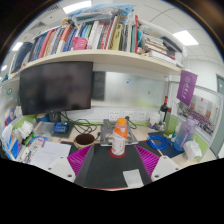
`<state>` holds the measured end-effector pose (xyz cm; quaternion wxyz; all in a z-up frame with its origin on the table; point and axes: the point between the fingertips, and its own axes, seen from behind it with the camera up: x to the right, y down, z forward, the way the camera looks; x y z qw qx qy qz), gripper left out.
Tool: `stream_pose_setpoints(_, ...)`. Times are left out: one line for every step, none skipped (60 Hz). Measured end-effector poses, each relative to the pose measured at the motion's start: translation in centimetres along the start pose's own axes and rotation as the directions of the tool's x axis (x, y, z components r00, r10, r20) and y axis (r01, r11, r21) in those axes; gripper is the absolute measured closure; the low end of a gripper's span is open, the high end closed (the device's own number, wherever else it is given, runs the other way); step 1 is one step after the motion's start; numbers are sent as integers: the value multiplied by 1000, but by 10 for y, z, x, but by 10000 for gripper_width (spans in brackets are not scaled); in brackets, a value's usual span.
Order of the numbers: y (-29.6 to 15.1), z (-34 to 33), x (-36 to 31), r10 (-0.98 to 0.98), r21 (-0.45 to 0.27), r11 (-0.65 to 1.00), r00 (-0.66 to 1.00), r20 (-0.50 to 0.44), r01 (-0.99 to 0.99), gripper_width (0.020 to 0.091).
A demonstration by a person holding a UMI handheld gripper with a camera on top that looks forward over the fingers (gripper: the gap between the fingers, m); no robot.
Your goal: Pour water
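Clear plastic bottle [119,138], orange cap, pale label, stands upright on desk [150,135] at 12 o'clock from gripper [113,159], just ahead of fingers. Water level inside: cannot tell.

Fingers spread wide, magenta pads [77,158] showing at 10 and 2 o'clock of bottle's base, gripping nothing; gap both sides.

Step, by my reading: approach before grasp; pour not yet begun.

Next move likely needs: advance straight, centre bottle between pads, close on body below cap. Receiving cup not identifiable among desk clutter.
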<state>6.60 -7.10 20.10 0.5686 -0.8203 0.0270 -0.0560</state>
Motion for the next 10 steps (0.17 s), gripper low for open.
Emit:
stream_pose_setpoints(-1,-2,0,-3,1,1000,1000,-3,3,283)
stream_pose_setpoints(-1,-3,0,-6,3,1000,1000,-5,6,288)
stream_pose_setpoints(-2,-4,0,-5,7,1000,1000,-7,5,293)
stream_pose_setpoints(-4,-5,0,-2,11,1000,1000,-9,2,295)
stream_pose_setpoints(-5,-5,0,3,15,1000,1000,-10,-2,292)
stream_pose_setpoints(-7,-6,-1,8,20,1000,1000,-12,-8,293)
stream_pose_setpoints(-8,-6,-1,13,23,1000,1000,-14,-13,292)
stream_pose_setpoints(-10,-6,-1,18,26,1000,1000,-16,-17,292)
stream_pose_setpoints(-11,-5,0,22,28,999,1000,-19,-22,294)
stream_pose_setpoints(-11,-5,1,26,29,999,999,-22,-25,293)
